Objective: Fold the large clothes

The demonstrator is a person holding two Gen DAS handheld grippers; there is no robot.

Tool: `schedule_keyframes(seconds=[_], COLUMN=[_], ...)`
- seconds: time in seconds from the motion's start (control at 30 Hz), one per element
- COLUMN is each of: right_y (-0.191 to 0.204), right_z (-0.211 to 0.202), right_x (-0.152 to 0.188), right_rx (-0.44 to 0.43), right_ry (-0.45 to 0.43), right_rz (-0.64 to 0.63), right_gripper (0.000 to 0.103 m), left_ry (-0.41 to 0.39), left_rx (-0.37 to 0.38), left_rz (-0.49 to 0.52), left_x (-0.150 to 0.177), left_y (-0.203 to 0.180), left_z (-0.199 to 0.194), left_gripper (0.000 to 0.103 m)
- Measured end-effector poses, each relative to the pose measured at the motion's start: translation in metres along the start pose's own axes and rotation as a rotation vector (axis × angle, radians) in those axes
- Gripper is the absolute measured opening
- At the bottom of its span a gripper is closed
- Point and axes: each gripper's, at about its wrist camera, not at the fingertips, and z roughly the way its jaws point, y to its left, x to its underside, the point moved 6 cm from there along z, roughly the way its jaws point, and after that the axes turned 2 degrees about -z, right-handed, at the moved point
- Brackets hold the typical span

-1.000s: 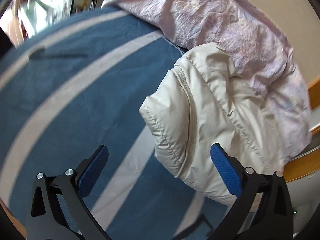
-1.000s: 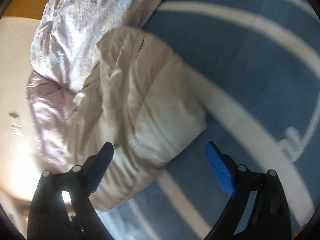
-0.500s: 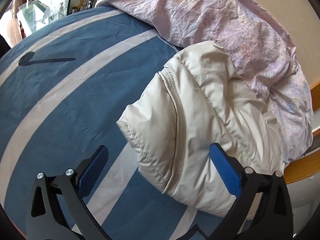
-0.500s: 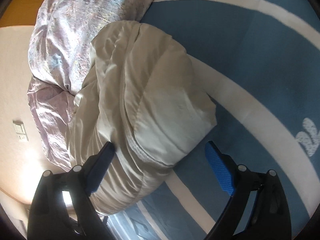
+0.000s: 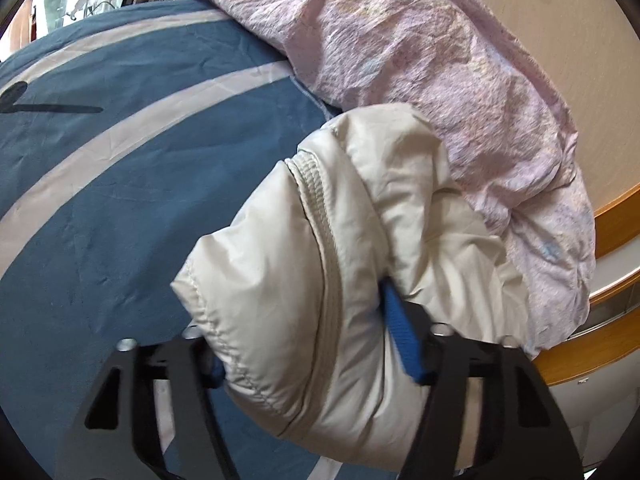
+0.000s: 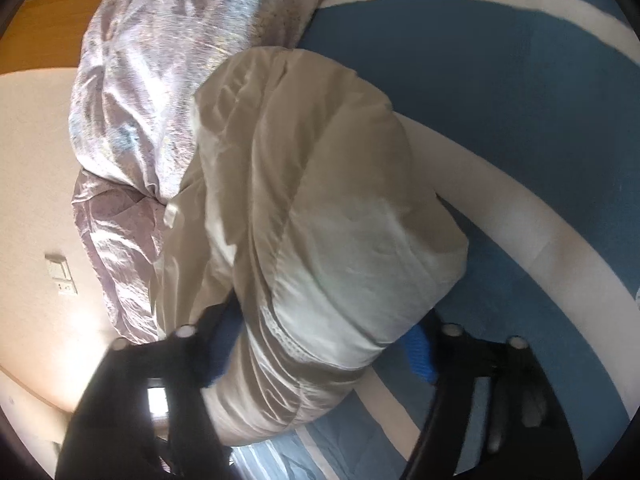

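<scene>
A cream padded jacket (image 5: 320, 264), folded into a thick bundle, lies on the blue bed cover (image 5: 120, 208) against a lilac quilt. My left gripper (image 5: 308, 356) has the bundle's near end between its fingers. Its jaws are closing: the right blue pad (image 5: 404, 344) digs into the fabric and the left pad is mostly hidden behind the hem. In the right wrist view the same jacket (image 6: 320, 208) fills the middle. My right gripper (image 6: 322, 348) is closing on its other end, with both pads pressed into the cloth.
A crumpled lilac quilt (image 5: 440, 64) is heaped behind the jacket, also visible as the quilt (image 6: 152, 80). A wooden bed frame (image 5: 616, 216) and a beige wall with a light switch (image 6: 60, 276) lie beyond. White stripes cross the blue cover (image 6: 520, 92).
Both grippers came forward onto the jacket and their jaws narrowed from wide open until the pads pinch the bundle. The jacket now sits between the fingers in both views.
</scene>
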Motion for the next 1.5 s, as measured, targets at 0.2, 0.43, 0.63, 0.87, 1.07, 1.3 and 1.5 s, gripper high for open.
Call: schedule_keyframes(seconds=[0.2,0.43,0.63,0.87,1.07,1.3,1.5], right_y=[0.015,0.016,-0.005,-0.027,-0.043,-0.018,0.070], right_z=[-0.013,-0.033,-0.064,-0.101,-0.122,-0.186,-0.131], right_x=[0.002,0.014,0.051,0.099,0.098,0.085,0.126], right_rx=[-0.015,-0.028,0.016,0.116,0.271,0.534,0.423], right_ry=[-0.049,-0.045,0.005,0.037,-0.051,-0.438,-0.396], right_rz=[-0.089,-0.137,-0.229,-0.353,-0.436,-0.636,-0.991], right_gripper=[0.032,0.027,0.027,0.036,0.082,0.086,0.076], left_ry=[-0.026,-0.030,0.018,0.023,-0.010,-0.025,-0.048], left_rx=[0.052,0.073,0.054,-0.003,-0.076,-0.118,-0.113], left_rz=[0.025,0.056,0.085,0.134,0.191,0.222,0.215], left_x=[-0.003,0.009,0.035,0.062,0.064,0.064,0.064], left_y=[-0.009,-0.002,0.025,0.048,0.047,0.047,0.047], left_z=[-0.015,-0.040,-0.080,-0.115,-0.111,-0.109,-0.110], left_gripper=[0.024,0.020,0.020,0.022,0.035,0.045,0.046])
